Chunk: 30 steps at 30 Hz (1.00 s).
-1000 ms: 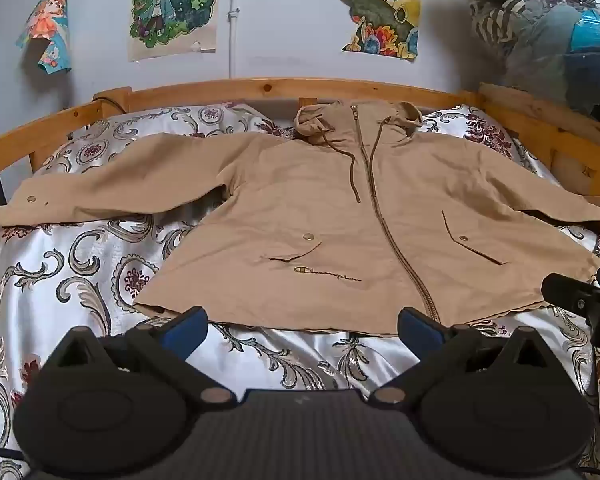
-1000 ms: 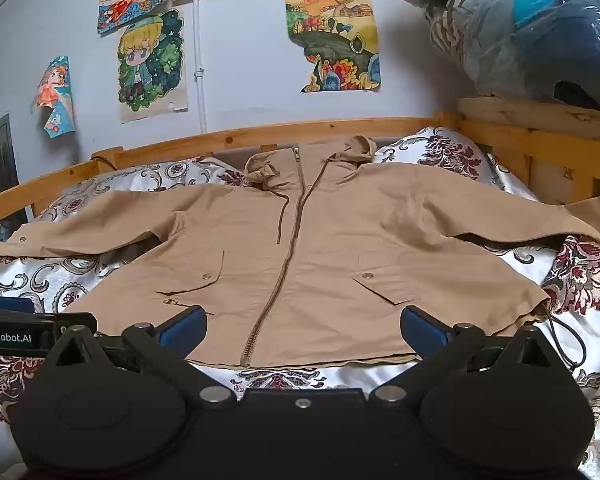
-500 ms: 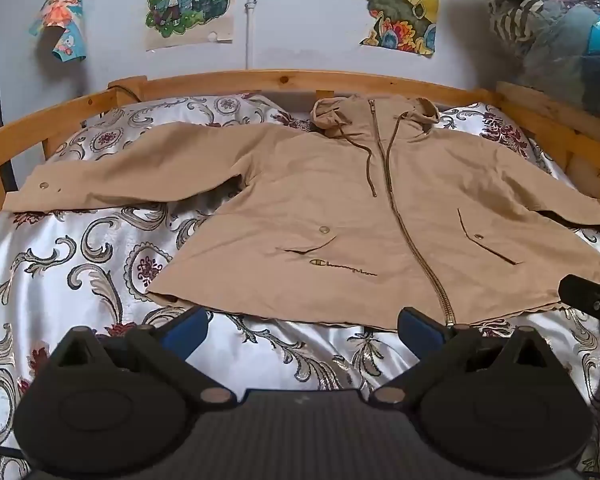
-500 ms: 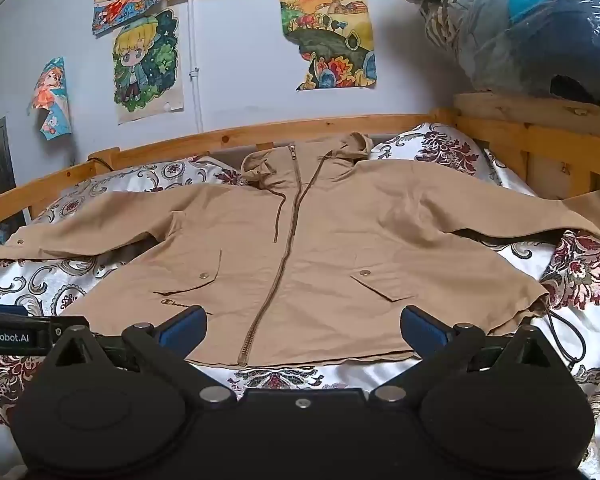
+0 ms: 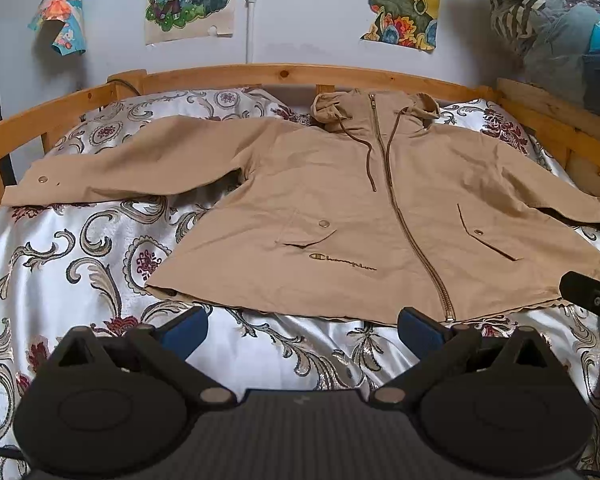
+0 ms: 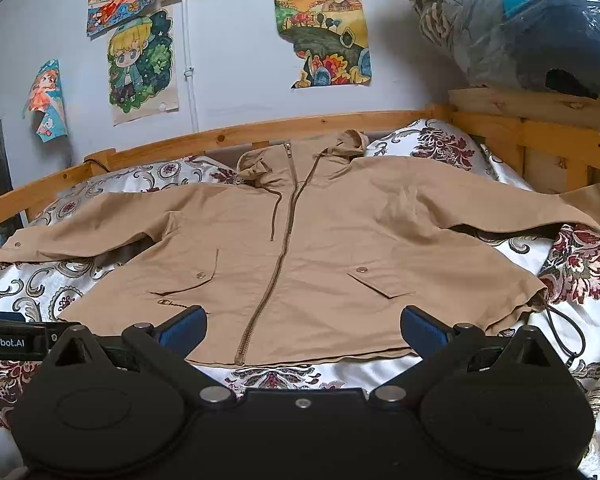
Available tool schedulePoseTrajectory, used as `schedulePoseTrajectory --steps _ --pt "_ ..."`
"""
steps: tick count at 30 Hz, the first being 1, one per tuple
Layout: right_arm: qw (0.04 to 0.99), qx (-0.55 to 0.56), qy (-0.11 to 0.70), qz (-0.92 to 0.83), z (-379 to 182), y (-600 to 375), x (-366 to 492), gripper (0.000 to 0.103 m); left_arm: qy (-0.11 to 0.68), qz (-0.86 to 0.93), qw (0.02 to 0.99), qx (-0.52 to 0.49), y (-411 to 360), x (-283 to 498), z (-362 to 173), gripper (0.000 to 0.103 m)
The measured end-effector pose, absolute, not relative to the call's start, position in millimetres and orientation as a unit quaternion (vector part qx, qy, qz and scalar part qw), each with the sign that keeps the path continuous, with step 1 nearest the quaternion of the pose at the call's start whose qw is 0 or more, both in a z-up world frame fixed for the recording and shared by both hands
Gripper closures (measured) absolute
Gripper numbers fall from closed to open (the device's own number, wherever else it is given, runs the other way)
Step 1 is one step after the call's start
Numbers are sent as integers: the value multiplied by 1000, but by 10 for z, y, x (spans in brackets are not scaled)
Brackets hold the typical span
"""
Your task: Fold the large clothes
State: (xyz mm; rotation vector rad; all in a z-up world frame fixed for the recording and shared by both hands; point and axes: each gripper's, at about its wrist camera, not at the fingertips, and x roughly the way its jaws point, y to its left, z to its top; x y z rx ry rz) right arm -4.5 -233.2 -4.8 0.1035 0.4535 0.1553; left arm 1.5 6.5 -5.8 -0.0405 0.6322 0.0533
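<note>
Tan hooded jacket spread front-up, zipped, sleeves out, on the bed. Left claw and right claw hover near its hem, jaws apart, empty — folding not begun. Next move, likely: grasp a sleeve.

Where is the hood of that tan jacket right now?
In both views the hood lies bunched at the far end of the jacket, against the wooden bed rail, between two flowered pillows.
</note>
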Motion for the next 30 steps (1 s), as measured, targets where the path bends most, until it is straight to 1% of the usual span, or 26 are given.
schedulePoseTrajectory --steps 30 --pt "969 52 226 82 -58 -2315 -39 1 319 21 947 -25 84 26 -57 1"
